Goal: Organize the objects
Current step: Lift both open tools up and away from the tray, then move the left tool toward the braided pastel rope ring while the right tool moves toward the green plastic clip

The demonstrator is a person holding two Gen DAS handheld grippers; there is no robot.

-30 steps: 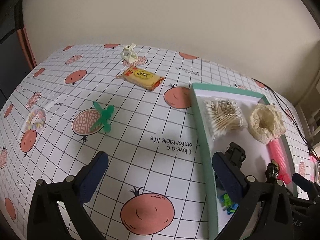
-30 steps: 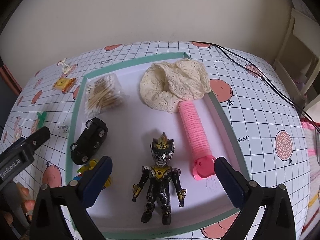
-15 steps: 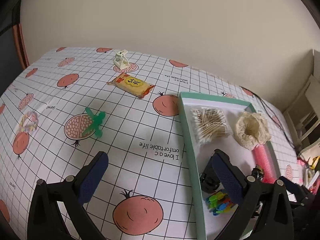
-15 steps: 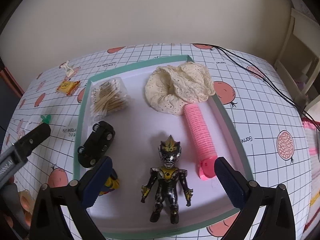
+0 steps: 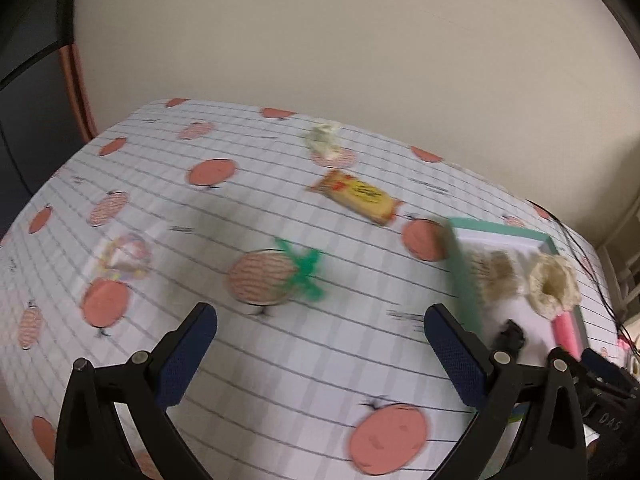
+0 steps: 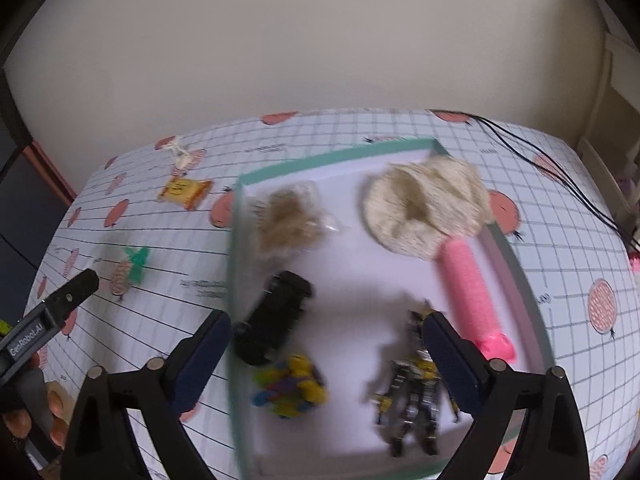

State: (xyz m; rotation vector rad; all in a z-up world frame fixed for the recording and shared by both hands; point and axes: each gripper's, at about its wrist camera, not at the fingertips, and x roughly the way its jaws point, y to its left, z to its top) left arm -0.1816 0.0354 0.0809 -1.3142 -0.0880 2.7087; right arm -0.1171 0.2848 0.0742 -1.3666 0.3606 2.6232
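— What can you read from where you stand?

— Little; both views are blurred. At nine o'clock in my right view, my left gripper (image 6: 60, 308) carries a white "GenRobot.AI" label. The yellow snack packet (image 5: 356, 197) has dark print I cannot make out, and the black lettering on the tablecloth (image 5: 168, 216) is smeared.

— And your grippers?

— My left gripper is wide open and holds nothing — it hovers over bare cloth, the green clip (image 5: 306, 274) at twelve o'clock between its fingers. My right gripper (image 6: 328, 354) is just as wide open and empty, above the tray (image 6: 340, 156).

— Where are the things?

— Left to right on the cloth: a pale beaded ring (image 5: 124, 258), the green clip, a small white object (image 5: 325, 142) at the far edge with the packet just nearer. In the green-rimmed tray: a bag of cotton swabs (image 6: 290, 222), a black toy car (image 6: 276, 320), a bunch of coloured clips (image 6: 290, 386), an armoured figure (image 6: 412, 396), a cream lace scrunchie (image 6: 426, 206) touching a pink roller (image 6: 472, 300).

— The room?

— Gridded white cloth with pink fruit prints, a plain beige wall (image 5: 360, 40) behind, black cables (image 6: 560, 184) at two o'clock.
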